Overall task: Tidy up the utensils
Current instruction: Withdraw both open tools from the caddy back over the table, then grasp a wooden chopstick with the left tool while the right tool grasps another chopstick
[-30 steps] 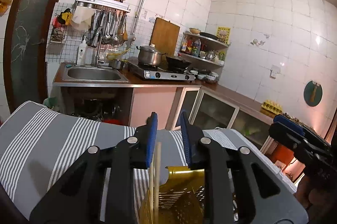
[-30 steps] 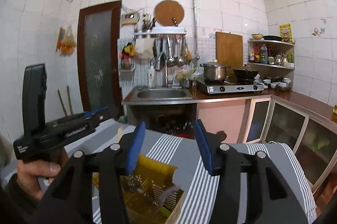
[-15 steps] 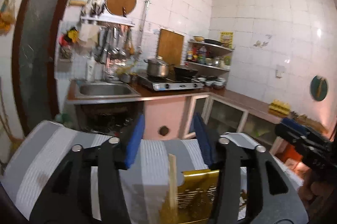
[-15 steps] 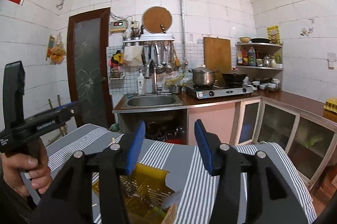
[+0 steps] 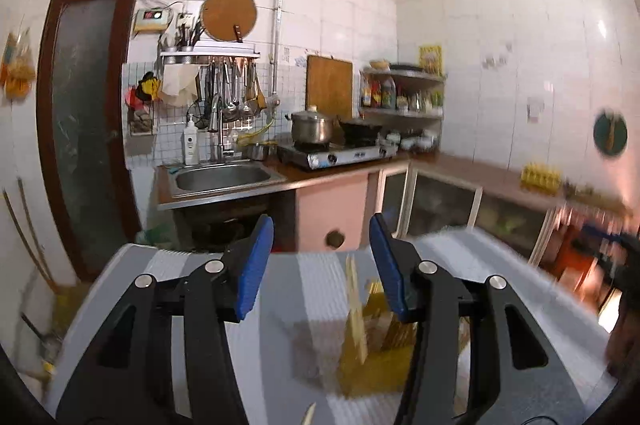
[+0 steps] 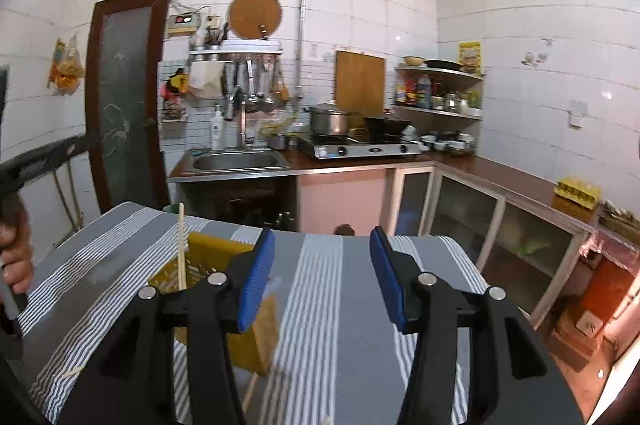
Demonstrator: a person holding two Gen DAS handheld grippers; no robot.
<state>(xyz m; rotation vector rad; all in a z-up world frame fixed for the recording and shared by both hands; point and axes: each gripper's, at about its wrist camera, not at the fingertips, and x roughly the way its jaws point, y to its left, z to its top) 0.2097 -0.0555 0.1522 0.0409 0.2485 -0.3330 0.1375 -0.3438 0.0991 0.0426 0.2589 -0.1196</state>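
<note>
Both the left gripper and the right gripper gape empty, the right's jaws opening, above light, stiff, slippery chopsticks upright at mid-left in the yellow basket, best pinched mid-shaft.

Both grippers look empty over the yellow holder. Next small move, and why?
Probably bring the right gripper, jaws opening and empty, down toward the loose chopstick lying on the striped cloth beside the yellow utensil holder; one chopstick already stands inside it.
</note>
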